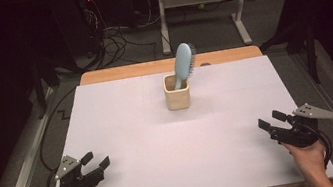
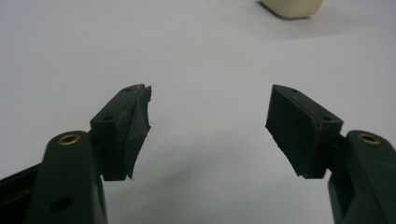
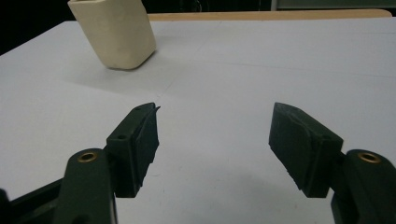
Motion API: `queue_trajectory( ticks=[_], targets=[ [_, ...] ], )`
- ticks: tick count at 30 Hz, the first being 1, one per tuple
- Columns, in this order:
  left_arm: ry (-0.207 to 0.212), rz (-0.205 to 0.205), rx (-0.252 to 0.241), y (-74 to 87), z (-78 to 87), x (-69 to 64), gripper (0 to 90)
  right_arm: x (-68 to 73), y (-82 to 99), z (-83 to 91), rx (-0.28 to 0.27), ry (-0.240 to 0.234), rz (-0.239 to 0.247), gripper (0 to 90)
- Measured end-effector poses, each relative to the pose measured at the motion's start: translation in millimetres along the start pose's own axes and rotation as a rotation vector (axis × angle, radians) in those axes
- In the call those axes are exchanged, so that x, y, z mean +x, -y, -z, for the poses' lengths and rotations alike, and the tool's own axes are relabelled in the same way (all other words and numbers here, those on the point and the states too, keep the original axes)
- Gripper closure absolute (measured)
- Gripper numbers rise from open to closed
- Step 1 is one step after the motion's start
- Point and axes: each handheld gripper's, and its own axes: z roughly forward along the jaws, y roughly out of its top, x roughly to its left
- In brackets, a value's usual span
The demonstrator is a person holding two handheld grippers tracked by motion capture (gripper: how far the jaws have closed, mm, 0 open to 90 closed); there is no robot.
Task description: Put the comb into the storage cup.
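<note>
At the near left corner of the white counter (image 1: 132,180), the left tongs (image 1: 95,159) rest low in the person's hand with their jaws standing wide and nothing between them. Toward the far middle of the counter stands a cream cup (image 1: 177,92), upright, with a light blue hairbrush (image 1: 183,63) leaning in it, handle down and bristled head up. At the near right corner, well apart from the cup, the right tongs (image 1: 271,120) lie in the other hand, jaws likewise spread and empty.
</note>
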Motion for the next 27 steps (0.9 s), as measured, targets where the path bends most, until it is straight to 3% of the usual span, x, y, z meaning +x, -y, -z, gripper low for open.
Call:
queue_trajectory(
  ticks=[27],
  targets=[
    [0.0,0.004,-0.004,-0.1,0.8,0.5,30.5,2.5,15.5,4.3,-0.001,0.002,0.007,33.9]
  ],
)
